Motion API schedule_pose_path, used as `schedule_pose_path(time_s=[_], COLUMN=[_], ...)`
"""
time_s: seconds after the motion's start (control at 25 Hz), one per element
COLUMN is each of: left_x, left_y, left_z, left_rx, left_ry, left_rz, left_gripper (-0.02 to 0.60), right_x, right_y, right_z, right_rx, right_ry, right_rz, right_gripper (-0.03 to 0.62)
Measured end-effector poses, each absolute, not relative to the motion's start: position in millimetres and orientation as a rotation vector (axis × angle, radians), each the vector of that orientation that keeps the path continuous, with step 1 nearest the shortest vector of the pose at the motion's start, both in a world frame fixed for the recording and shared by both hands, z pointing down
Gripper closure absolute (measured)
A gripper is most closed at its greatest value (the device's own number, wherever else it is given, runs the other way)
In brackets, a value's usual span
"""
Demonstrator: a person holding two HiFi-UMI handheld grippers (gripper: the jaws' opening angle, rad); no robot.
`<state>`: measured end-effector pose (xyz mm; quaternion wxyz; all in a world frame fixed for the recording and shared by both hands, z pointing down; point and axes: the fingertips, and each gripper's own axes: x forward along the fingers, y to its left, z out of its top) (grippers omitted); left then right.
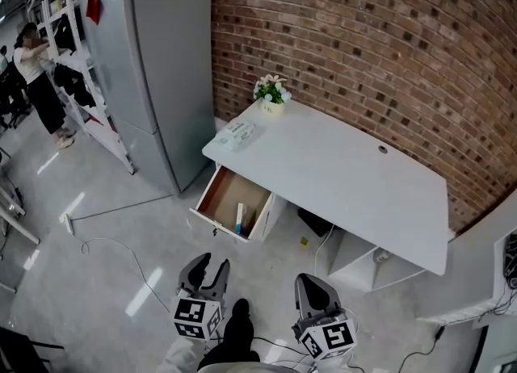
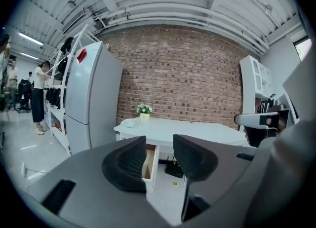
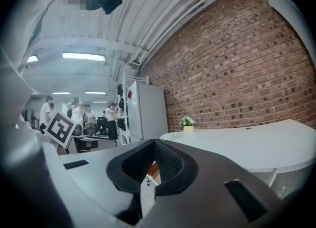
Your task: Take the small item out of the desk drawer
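The white desk stands against the brick wall with its wooden drawer pulled out at the near left. A small blue and white item lies in the drawer's near right corner. Both grippers hang over the floor, well short of the desk. My left gripper is open with nothing between its jaws; in the left gripper view the left gripper frames the drawer in its gap. My right gripper is shut and empty, and in the right gripper view the right gripper has its tips touching.
A grey fridge stands left of the desk. A flower pot and a white packet sit on the desk's left end. A black box lies under the desk, a cable crosses the floor, and a person stands by the shelves.
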<state>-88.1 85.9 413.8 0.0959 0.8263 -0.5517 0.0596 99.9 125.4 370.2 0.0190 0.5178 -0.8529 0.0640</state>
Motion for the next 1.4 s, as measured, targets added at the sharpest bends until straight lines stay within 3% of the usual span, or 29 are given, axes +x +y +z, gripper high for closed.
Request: schedule_pose_path(time_s=[0.6,1.4], left_x=[-113,-93], left_y=[-54,-137], left_z=[447,525], left_rx=[2.432,2.358], left_ry=[-1.562,-1.48], left_rz=[0.248,0.402], left_gripper=[0.396,0.39], right_x=[64,70], right_y=[-17,-98], right_z=[379,417], right_rx=[1.614,1.588], right_ry=[-2.601,-2.595], right_rz=[0.229,0.293], right_gripper=[0.568,0.568])
